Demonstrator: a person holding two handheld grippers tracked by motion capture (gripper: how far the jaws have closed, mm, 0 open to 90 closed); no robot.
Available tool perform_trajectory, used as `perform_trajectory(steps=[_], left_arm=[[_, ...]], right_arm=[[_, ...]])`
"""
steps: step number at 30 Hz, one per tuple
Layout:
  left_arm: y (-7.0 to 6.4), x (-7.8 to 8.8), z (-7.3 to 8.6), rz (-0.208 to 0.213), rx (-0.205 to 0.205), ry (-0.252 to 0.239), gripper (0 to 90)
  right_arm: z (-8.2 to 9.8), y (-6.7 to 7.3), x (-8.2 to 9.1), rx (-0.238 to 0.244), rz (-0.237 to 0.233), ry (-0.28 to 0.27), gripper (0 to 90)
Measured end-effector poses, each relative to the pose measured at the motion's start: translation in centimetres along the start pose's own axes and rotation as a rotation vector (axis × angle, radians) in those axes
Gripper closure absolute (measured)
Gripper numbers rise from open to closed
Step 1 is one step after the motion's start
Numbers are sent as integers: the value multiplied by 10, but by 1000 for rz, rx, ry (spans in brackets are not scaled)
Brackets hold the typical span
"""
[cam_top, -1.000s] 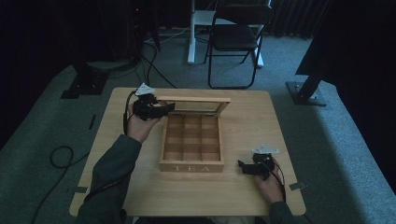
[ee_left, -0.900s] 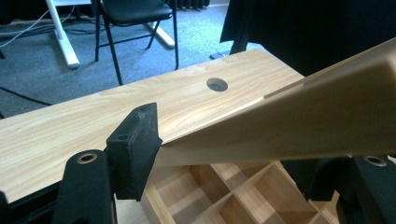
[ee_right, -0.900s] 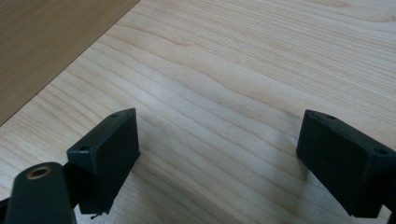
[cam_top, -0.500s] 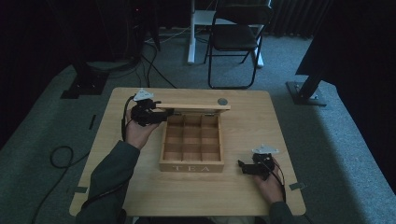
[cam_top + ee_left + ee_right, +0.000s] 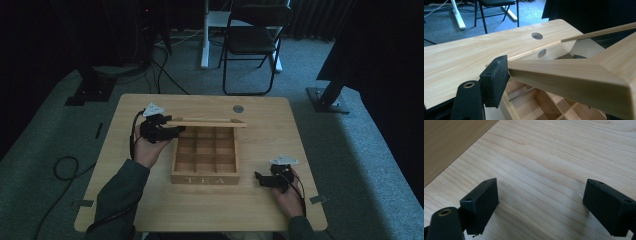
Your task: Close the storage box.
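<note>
In the left gripper view, the lid point(image 5: 579, 75) hides the second jaw of the left hand-held gripper point(image 5: 167, 131) and runs off the right edge. The box point(image 5: 534, 105) is cut off at the bottom. The chair point(image 5: 252, 35) loses its top.

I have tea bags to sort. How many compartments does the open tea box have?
9, in a three-by-three grid inside the tea box: three along the front by the TEA lettering, three across the middle, three at the back under the raised lid, whose edge partly hides that row.
</note>
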State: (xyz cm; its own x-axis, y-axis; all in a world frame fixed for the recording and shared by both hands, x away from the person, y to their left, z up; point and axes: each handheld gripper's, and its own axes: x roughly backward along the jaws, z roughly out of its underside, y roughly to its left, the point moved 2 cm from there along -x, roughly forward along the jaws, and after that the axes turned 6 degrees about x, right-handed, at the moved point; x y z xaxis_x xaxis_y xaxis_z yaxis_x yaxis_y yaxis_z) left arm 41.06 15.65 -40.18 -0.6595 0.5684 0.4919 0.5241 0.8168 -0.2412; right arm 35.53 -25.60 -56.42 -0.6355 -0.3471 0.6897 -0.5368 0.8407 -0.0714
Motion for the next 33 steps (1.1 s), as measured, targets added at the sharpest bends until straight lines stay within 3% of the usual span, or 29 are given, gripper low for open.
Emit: perform_trajectory(steps=[8, 18, 33], left_arm=[[-2, 1, 12, -8, 8, -6, 308], [-7, 3, 17, -50, -2, -2, 307], [-7, 4, 27, -35, 15, 19, 294]], right_arm=[[0, 0, 0, 1, 0, 0, 126], [0, 0, 0, 3, 0, 1, 126], [0, 0, 0, 2, 0, 0, 126]])
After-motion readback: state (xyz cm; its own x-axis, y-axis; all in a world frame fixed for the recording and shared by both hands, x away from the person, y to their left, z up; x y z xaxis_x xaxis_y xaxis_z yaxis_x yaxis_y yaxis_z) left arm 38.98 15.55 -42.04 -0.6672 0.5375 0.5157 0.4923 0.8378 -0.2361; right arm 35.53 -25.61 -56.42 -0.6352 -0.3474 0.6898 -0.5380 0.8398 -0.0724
